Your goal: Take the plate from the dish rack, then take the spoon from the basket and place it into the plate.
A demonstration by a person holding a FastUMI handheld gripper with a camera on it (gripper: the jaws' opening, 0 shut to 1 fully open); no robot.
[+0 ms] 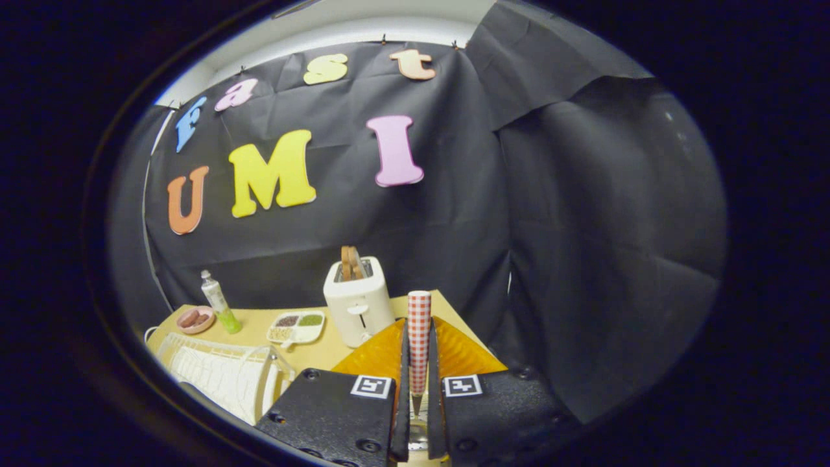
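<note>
Tool point(419, 389): bottom centre, fingers point(402, 363) pressed on spoon.
Spoon point(419, 337): red-checked handle upright between the fingers, bowl low in the gap.
Plate point(376, 353): orange, just behind the fingers, on bench point(259, 321).
Rack point(220, 376): white, lower left.
Toaster point(358, 305): centre, beyond plate.
Tray point(296, 327), bowl point(195, 319), tube point(219, 301): left, far bench.

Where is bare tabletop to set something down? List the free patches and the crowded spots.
Gripper is shut on the checked spoon handle, orange plate just beyond. Bare table: between green tube and divided tray; another strip between tray and dish rack. Crowded around toaster and plate.
</note>
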